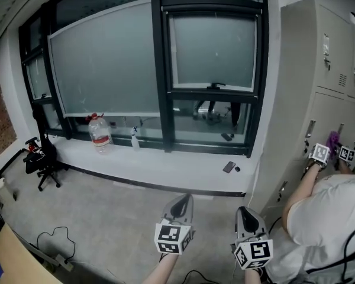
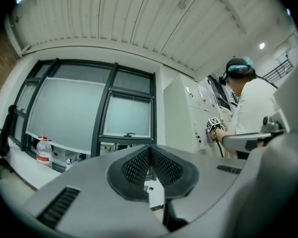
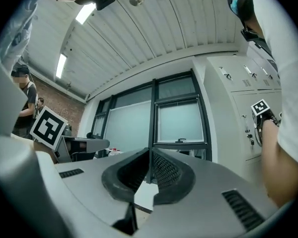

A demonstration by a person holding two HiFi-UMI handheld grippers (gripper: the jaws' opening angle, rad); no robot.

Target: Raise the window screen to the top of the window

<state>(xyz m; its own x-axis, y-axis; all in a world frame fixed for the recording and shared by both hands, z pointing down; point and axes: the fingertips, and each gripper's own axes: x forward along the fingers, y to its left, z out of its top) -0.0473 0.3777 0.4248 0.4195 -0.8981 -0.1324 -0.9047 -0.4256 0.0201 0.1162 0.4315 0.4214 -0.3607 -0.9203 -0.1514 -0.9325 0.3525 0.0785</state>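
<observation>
The window screen point(image 1: 106, 64) is a pale frosted sheet over the wide left pane, and its bottom bar hangs low, just above the sill. In the narrower right pane point(image 1: 213, 49) a second frosted panel ends at a black handle point(image 1: 216, 86). Both grippers are low in the head view, well back from the window over the floor. My left gripper point(image 1: 183, 199) is shut with nothing in it, and my right gripper point(image 1: 246, 211) beside it is also shut and empty. In the left gripper view the closed left gripper point(image 2: 150, 150) points at the window. The right gripper point(image 3: 150, 152) does the same in the right gripper view.
On the white sill point(image 1: 165, 167) stand a big water bottle point(image 1: 99, 134), a spray bottle point(image 1: 135, 139) and a phone point(image 1: 229, 167). An office chair point(image 1: 42, 158) is at the left. Grey lockers point(image 1: 319, 99) are at the right, where another person point(image 1: 319, 218) works with grippers. A cable point(image 1: 53, 238) lies on the floor.
</observation>
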